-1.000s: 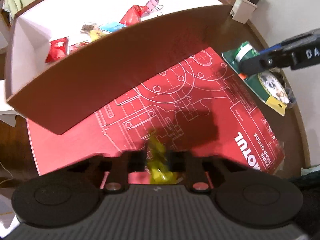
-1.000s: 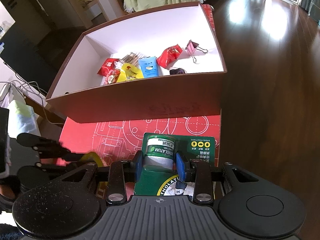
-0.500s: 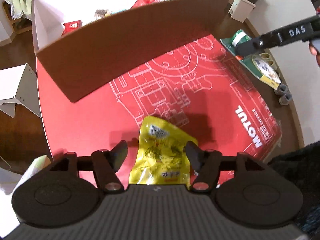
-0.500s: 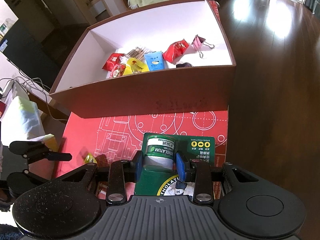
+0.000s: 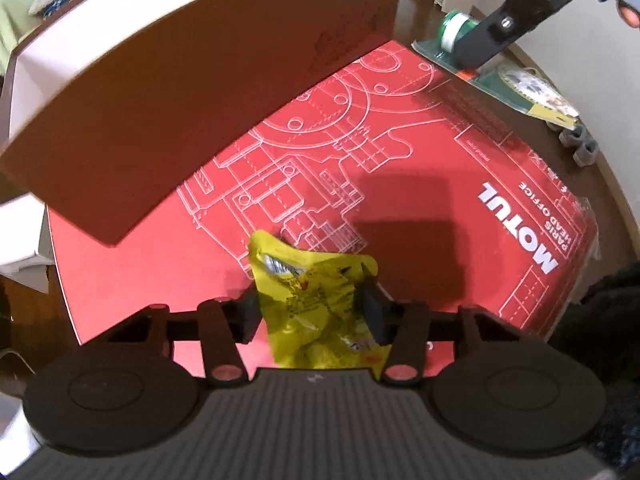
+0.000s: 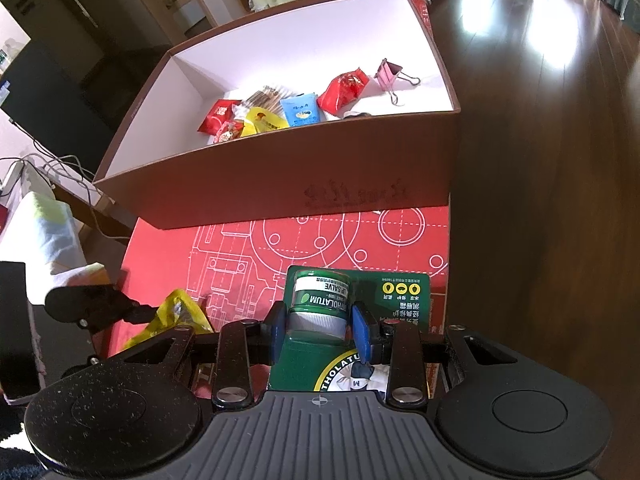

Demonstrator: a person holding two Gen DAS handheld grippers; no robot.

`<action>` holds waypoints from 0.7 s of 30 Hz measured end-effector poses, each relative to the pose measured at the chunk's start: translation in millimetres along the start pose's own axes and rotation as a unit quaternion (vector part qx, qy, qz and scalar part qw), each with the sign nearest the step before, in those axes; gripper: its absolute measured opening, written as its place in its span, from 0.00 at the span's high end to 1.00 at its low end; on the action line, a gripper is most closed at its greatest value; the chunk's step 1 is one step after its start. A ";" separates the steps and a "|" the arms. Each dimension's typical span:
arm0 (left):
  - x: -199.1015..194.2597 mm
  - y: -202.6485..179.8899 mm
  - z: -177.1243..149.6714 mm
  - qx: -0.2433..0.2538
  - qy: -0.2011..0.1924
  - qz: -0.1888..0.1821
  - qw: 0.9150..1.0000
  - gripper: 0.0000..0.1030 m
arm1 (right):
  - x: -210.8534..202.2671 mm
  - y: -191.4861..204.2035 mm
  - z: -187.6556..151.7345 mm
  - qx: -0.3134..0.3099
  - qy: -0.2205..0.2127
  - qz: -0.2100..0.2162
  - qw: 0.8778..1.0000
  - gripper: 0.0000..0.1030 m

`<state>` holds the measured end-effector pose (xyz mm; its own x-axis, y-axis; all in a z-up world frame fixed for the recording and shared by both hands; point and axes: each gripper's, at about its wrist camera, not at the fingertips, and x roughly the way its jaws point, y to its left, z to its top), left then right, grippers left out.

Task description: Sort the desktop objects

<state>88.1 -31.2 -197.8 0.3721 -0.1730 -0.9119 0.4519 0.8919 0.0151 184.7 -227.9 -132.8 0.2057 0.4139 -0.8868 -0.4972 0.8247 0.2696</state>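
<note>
A crumpled yellow snack packet [image 5: 316, 308] lies on the red Motul mat [image 5: 400, 200], with my left gripper [image 5: 312, 312] shut on it, one finger against each side. In the right wrist view the same packet [image 6: 176, 316] shows low on the left. My right gripper [image 6: 320, 332] is shut on the white-capped jar of a green lip salve card [image 6: 320, 300], held over the mat's right end. From the left wrist view that jar [image 5: 452, 32] and one right finger [image 5: 480, 44] show at the top right. The brown box [image 6: 280, 176] with a white inside stands just beyond both.
Inside the box lie red snack packets [image 6: 344, 88], a blue packet [image 6: 300, 110], a yellow packet [image 6: 264, 120] and a pink binder clip [image 6: 390, 74]. Small grey pieces [image 5: 580, 144] sit at the table's right edge. A dark sleeve [image 5: 600, 312] is at the right.
The left gripper held the packet squeezed, let it drop onto the mat with fingers wide, and has now closed onto its sides again. The right gripper kept hold of the salve card.
</note>
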 end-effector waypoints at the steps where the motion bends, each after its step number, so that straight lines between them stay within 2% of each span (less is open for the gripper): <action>1: -1.2 -0.1 0.5 0.003 0.000 0.001 1.000 0.57 | 0.4 0.4 0.0 -0.001 0.000 0.001 1.000 0.67; 6: -13.5 1.3 2.7 0.000 -0.005 -0.002 1.000 0.66 | 1.7 2.3 1.3 -0.005 0.000 0.005 1.000 0.67; 13: -32.7 6.9 8.8 -0.005 -0.014 0.005 1.000 0.66 | 3.1 6.0 4.9 -0.015 -0.001 0.011 1.000 0.67; 21: -77.8 16.9 28.8 -0.021 -0.061 0.005 0.998 0.66 | -4.2 10.0 12.9 -0.027 -0.011 0.021 0.999 0.67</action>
<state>90.1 -14.6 -114.8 0.4729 -0.2116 -0.8553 0.4151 0.9098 0.0044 189.8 -216.4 -121.5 0.2013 0.4560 -0.8669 -0.5499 0.7850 0.2852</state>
